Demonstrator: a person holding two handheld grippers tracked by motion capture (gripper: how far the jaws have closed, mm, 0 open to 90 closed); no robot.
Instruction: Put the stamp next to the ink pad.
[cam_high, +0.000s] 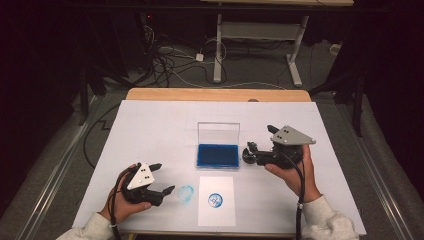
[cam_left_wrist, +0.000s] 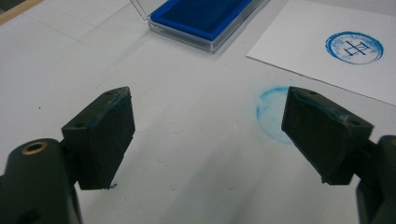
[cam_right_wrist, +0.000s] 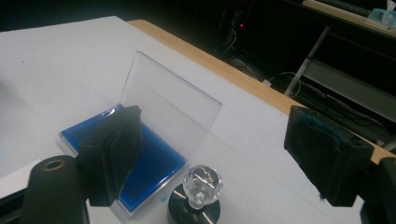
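Note:
A round stamp (cam_right_wrist: 201, 186) with a clear crystal knob and black base (cam_high: 248, 156) stands upright on the white table cover, just right of the blue ink pad (cam_high: 217, 155). My right gripper (cam_right_wrist: 215, 135) is open, its jaws standing to either side of the stamp and above it without touching; from above the right gripper (cam_high: 261, 139) sits right of the pad. The pad's clear lid (cam_right_wrist: 168, 107) stands open. My left gripper (cam_high: 165, 177) is open and empty near the front left, over a blue ink smudge (cam_left_wrist: 273, 112). A white paper (cam_high: 216, 215) bears a blue stamp print (cam_left_wrist: 354, 46).
The white cover (cam_high: 150, 130) ends at a wooden table edge (cam_high: 215, 94) at the back. Beyond it are cables (cam_high: 165, 60) on the floor and a desk frame (cam_high: 260, 35). The left and back parts of the cover are bare.

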